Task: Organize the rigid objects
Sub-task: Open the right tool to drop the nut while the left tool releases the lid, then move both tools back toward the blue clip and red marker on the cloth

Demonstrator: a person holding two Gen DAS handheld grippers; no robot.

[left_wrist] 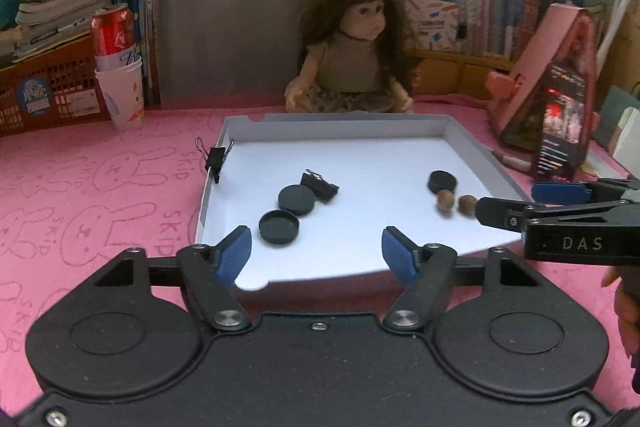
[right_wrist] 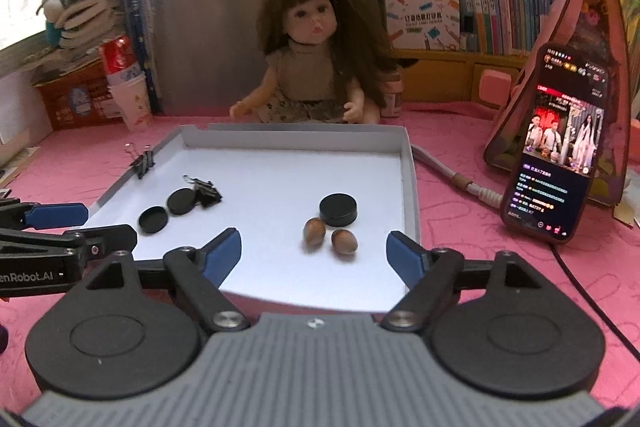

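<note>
A shallow white tray (left_wrist: 336, 125) (right_wrist: 296, 133) lies on the pink mat. In it are two black caps (left_wrist: 279, 225) (left_wrist: 296, 199), a black binder clip (left_wrist: 320, 185), a third black cap (left_wrist: 442, 181) (right_wrist: 338, 209) and two hazelnuts (left_wrist: 444, 203) (left_wrist: 466, 203) (right_wrist: 314, 232) (right_wrist: 344, 241). Another binder clip (left_wrist: 216, 159) (right_wrist: 143, 160) grips the tray's left wall. My left gripper (left_wrist: 316, 253) is open and empty at the tray's near edge. My right gripper (right_wrist: 314, 253) is open and empty, just short of the hazelnuts.
A doll (left_wrist: 352, 47) sits behind the tray. A red can in a paper cup (left_wrist: 118, 67) stands at the back left. A phone (right_wrist: 556, 147) leans on a pink stand (left_wrist: 544, 79) at the right, with a cable (right_wrist: 452, 175). Books and boxes line the back.
</note>
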